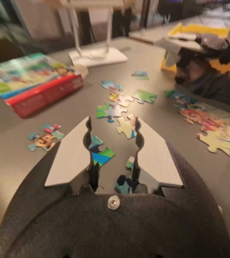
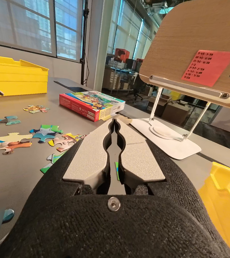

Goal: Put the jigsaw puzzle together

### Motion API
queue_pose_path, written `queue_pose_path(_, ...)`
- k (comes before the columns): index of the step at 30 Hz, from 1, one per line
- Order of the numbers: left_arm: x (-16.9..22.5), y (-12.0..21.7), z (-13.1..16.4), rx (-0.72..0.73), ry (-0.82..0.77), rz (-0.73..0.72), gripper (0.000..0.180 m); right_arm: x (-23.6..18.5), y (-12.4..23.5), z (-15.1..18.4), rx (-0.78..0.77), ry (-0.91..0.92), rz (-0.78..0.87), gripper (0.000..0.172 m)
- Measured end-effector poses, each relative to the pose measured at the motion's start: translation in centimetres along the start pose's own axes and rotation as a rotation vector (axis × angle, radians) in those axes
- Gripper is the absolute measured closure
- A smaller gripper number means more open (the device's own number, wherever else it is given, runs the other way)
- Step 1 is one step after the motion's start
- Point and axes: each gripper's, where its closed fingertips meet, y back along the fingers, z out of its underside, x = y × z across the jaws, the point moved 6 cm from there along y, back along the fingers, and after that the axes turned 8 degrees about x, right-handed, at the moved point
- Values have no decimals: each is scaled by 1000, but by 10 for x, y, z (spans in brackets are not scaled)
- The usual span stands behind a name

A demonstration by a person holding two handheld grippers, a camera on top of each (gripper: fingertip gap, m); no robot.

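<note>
Grey worktop (image 1: pixel 27 160) carries many loose puzzle pieces (image 1: pixel 112 110), only one joined patch (image 1: pixel 212 125), box (image 2: pixel 90 106) beside. My left gripper (image 1: pixel 113 122) fingers stand apart, holding nothing; my right gripper (image 2: pixel 114 121) fingers are closed, empty.

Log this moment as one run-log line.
left gripper: open, over loose puzzle pieces | right gripper: shut, nothing seen held, tips near puzzle box | table: stand, yellow bins

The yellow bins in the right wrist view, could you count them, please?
2: one yellow bin at far left on the table, another at the lower right edge; others may be out of frame.
</note>
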Motion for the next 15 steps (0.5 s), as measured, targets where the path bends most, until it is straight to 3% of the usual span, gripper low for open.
queue_pose_path(4, 24, -29, 2, -134, 5, 159, 111, -1, 0, 0, 2, 2, -6, 172)
queue_pose_path(6, 29, -42, 14, -281, 39, 221, 97, -1, 1, -1, 4, -2, -10, 172)
queue_pose_path(8, 25, -48, 25, -392, 14, 188, 90, -1, 1, -2, 10, -4, -13, 172)
queue_pose_path(11, 13, -44, 29, -421, 3, 94, 88, -1, 2, -2, 14, -6, -13, 172)
queue_pose_path(15, 21, -10, 30, -423, 54, 128, 78, 2, 3, -1, 15, -14, 2, 172)
